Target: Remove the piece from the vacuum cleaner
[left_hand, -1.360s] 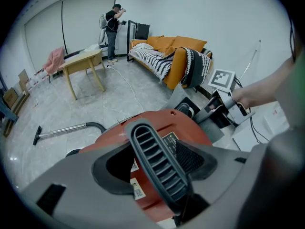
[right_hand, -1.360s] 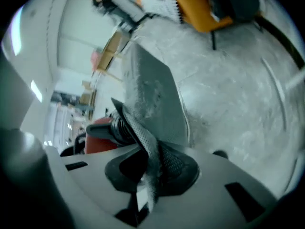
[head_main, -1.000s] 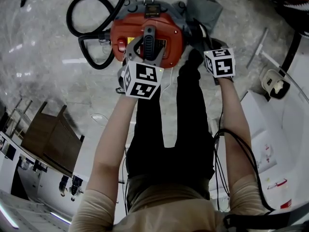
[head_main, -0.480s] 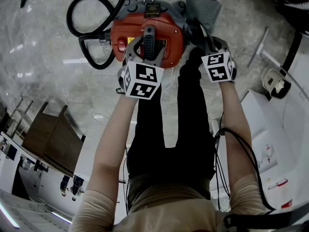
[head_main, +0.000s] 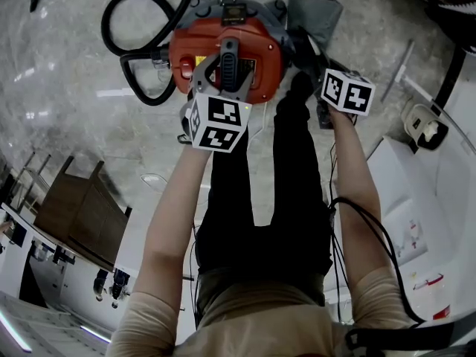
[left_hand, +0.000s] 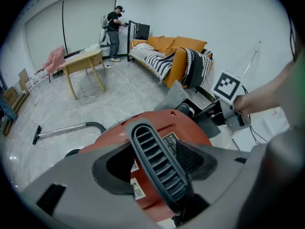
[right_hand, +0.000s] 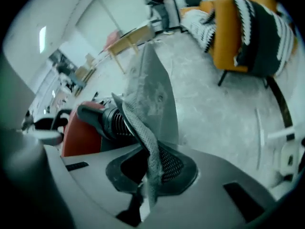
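Two hand-held grippers are at work on a red canister vacuum cleaner (head_main: 260, 50) standing on a grey marbled floor (head_main: 67, 110) in front of the person's feet. The left gripper (head_main: 226, 76) points steeply down with its jaws set wide and closed on the black ribbed carrying handle (left_hand: 157, 161), which fills the space between the pads and runs lengthwise over the top of the red body. The right gripper (right_hand: 151, 171), also angled down, has its jaws nearly together and pinches the lower edge of a thin grey filter piece (right_hand: 155, 97) with a mesh border. From the jaws the piece runs up and away along the gripper's line and narrows to a point at its far end. In the head view it lies at the vacuum's right rear corner, pointing away from the person. A black ribbed fitting (right_hand: 107, 120) sits just beside it; whether the piece is still attached to the machine cannot be told. A black hose (head_main: 130, 39) loops off the vacuum's left side, and a metal wand (left_hand: 62, 130) lies on the floor beyond it. Across the room an orange sofa (left_hand: 164, 44) carries a black-and-white striped throw (left_hand: 152, 58), a light wooden table (left_hand: 83, 61) stands well apart from it, and another person (left_hand: 114, 25) stands near the far wall.
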Demonstrator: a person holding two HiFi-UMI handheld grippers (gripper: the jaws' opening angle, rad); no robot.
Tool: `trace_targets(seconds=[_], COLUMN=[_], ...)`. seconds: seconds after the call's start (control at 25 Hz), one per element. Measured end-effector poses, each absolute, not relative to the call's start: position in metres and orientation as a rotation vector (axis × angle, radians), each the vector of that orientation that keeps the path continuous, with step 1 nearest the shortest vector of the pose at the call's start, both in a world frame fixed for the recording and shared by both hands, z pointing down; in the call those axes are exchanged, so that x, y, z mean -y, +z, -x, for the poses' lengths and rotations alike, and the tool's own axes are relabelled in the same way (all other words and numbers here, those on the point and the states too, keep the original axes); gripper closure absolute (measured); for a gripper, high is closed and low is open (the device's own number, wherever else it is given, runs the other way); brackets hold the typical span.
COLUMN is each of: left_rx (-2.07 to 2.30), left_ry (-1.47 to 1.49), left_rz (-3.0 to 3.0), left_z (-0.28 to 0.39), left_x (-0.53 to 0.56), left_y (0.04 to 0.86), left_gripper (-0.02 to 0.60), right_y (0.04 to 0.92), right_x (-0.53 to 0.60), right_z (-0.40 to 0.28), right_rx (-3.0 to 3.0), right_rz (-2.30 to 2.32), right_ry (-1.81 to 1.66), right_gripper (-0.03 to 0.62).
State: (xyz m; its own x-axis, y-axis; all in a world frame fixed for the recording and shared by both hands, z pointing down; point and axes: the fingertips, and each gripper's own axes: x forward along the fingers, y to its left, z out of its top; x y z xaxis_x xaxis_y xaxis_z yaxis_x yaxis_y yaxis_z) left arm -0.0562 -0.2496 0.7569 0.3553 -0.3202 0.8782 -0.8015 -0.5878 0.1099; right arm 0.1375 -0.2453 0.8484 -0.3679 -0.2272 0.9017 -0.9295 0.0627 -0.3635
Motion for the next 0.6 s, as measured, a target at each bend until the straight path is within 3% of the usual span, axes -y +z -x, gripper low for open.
trace_targets(seconds=[0.28,0.6], left_rx=[0.974,0.981], left_ry=[1.174,1.166], left_rz=[-2.085,-2.086], left_z=[0.0555,0.0564], left_x=[0.249,0.2494], left_y=[0.757,0.7565], left_gripper=[0.302,0.302], right_y=[0.851,0.8514], right_x=[0.244,0.2441], right_z=[-0.1383,-0.1368], right_rx=[1.595,1.713], right_rz=[-1.235,-0.982], right_ry=[1.845,1.437], right_gripper=[0.566,0.566])
